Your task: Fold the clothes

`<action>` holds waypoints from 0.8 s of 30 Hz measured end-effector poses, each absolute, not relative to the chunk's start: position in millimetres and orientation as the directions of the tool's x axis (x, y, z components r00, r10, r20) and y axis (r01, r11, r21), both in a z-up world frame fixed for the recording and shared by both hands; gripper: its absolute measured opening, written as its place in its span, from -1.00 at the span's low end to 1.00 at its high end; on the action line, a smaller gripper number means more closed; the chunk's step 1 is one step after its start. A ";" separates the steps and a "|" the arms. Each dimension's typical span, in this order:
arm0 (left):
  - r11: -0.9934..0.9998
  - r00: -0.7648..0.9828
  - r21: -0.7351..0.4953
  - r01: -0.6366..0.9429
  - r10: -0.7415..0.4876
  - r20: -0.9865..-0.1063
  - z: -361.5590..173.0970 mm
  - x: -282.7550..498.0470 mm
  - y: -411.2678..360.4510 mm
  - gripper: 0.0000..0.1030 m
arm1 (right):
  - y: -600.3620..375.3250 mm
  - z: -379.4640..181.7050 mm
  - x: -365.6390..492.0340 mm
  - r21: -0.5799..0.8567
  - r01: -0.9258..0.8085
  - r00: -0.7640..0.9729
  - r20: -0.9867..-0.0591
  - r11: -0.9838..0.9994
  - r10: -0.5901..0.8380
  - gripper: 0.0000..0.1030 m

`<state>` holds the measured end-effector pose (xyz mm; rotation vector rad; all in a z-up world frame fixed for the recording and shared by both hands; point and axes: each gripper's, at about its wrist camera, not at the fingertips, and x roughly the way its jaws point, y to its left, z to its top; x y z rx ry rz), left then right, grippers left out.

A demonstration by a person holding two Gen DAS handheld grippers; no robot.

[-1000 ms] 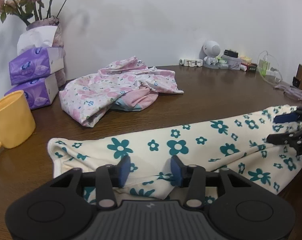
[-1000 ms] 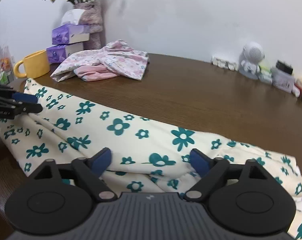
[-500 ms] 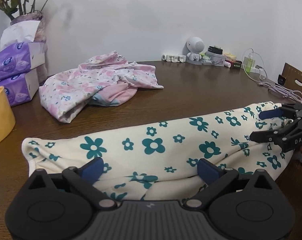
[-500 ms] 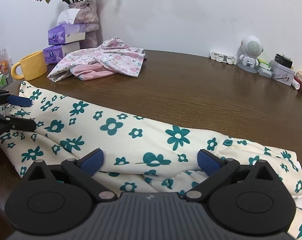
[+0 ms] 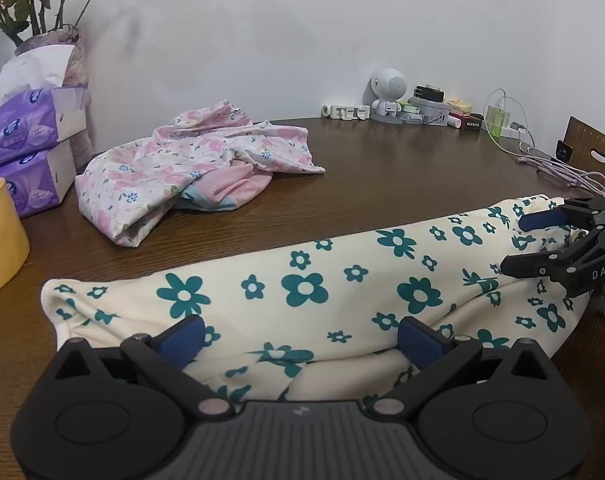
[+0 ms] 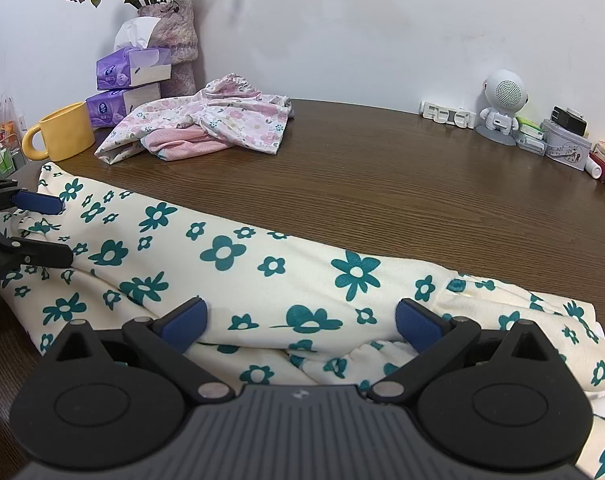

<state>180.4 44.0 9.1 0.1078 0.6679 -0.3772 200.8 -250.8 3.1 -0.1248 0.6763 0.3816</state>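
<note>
A cream garment with teal flowers (image 5: 302,292) (image 6: 286,276) lies folded into a long band along the near edge of the brown table (image 5: 382,184). My left gripper (image 5: 300,338) stands open over its left part, blue pads wide apart and the cloth loose between them. At the band's right part my right gripper (image 6: 300,324) is open the same way, its pads clear of the cloth. Each gripper shows in the other's view, the right gripper (image 5: 542,240) at the right edge and the left gripper (image 6: 48,228) at the left edge.
A crumpled pink floral garment (image 5: 190,168) (image 6: 206,124) lies farther back. A yellow mug (image 6: 62,132), purple tissue packs (image 5: 26,152) and a flower vase (image 6: 174,40) stand at the left. A small white robot figure (image 6: 502,104), boxes and cables (image 5: 562,168) line the back right.
Both grippers opened wide and let go of the flowered cloth, which now lies slack on the table. The left gripper's view shifted slightly; the right one kept still.
</note>
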 end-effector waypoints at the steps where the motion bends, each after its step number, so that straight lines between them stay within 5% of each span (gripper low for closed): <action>1: 0.927 0.720 -0.022 0.375 -0.306 -0.622 9.1 180.4 43.6 1.00 | -250.8 3.1 200.9 0.010 -0.383 0.714 -0.631 0.923 0.303 0.98; 18: 0.926 0.721 -0.017 0.376 -0.304 -0.622 8.7 180.6 43.6 1.00 | -249.5 6.2 198.1 -0.019 -0.383 0.730 -0.619 0.924 0.290 0.98; 24: 0.927 0.757 -0.046 0.373 -0.333 -0.563 19.7 171.1 41.8 0.99 | -252.3 28.9 178.6 0.032 -0.435 0.773 -0.499 0.900 0.392 0.97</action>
